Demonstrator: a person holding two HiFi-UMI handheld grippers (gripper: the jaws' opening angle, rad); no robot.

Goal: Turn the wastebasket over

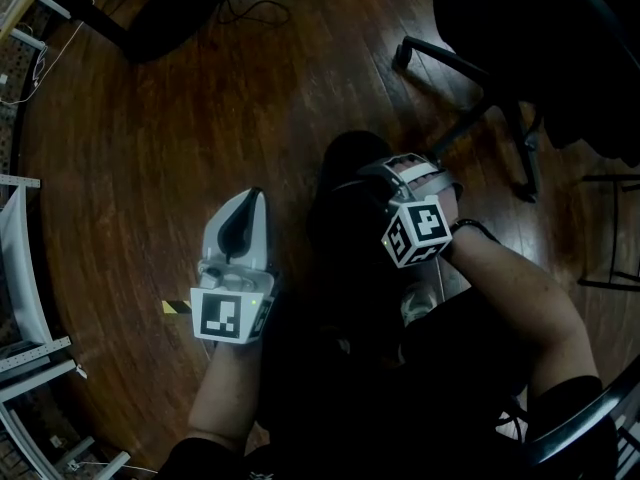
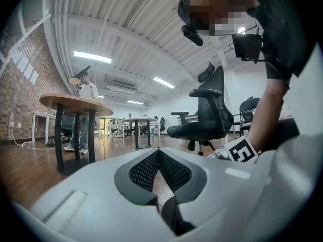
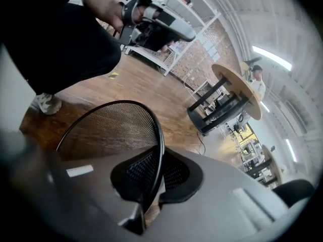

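Observation:
The wastebasket (image 1: 348,163) is black wire mesh and sits on the wood floor just in front of my knees, hard to make out against my dark clothes. My right gripper (image 1: 375,175) points down at it. In the right gripper view the basket's thin black rim (image 3: 159,135) runs between the jaws, and the right gripper (image 3: 150,183) is shut on it, with the mesh wall (image 3: 108,130) curving off to the left. My left gripper (image 1: 254,198) hovers to the left of the basket, apart from it. It points level, and the left gripper (image 2: 158,153) is shut with nothing in it.
A black office chair (image 1: 520,48) with its star base (image 1: 470,118) stands at the upper right. A dark table base (image 1: 165,13) sits upper left, white shelving (image 1: 20,268) along the left edge. A yellow-black tape mark (image 1: 175,307) lies on the floor. A person stands by a round table (image 2: 70,104).

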